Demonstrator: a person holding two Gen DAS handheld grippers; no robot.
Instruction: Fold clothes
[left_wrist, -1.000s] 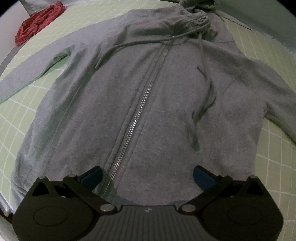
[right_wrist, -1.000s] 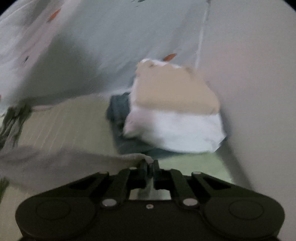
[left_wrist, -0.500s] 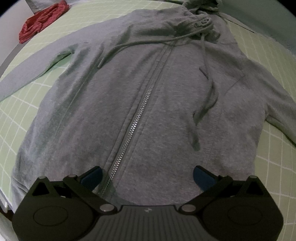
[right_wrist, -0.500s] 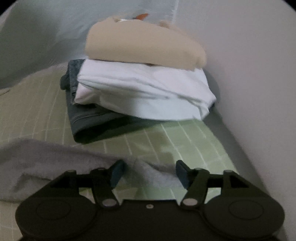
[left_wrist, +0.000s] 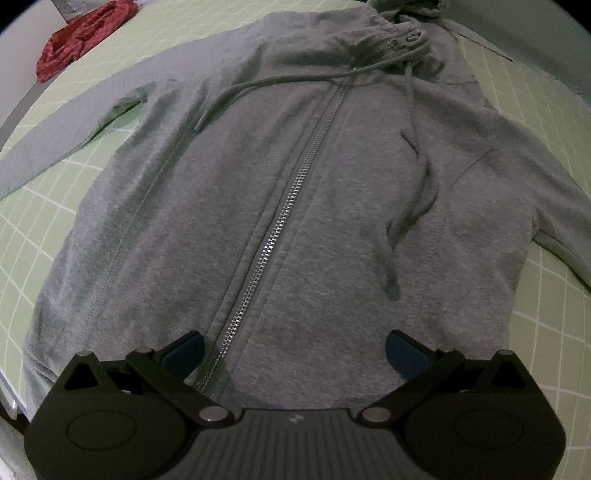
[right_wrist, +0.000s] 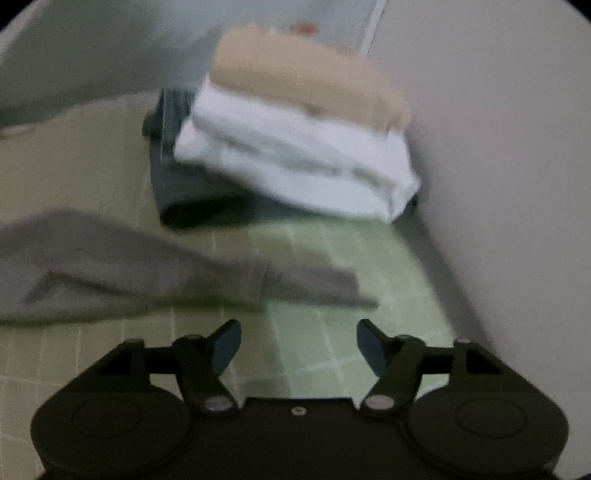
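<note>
Two grippers stand spread and empty; left gripper (left_wrist: 293, 350) hovers over the grey hoodie (left_wrist: 295, 206) lying flat on the green mat (left_wrist: 546, 314); right gripper (right_wrist: 297, 343) nears what seems its sleeve (right_wrist: 147, 273); we'd pinch that soft, limp cuff.

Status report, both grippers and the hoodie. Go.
Left gripper open over hoodie hem, holding nothing. Right gripper open, empty, sleeve lying flat just ahead. Hoodie zipped, spread flat, unfolded. Folded stack beyond sleeve, clear of it.
</note>
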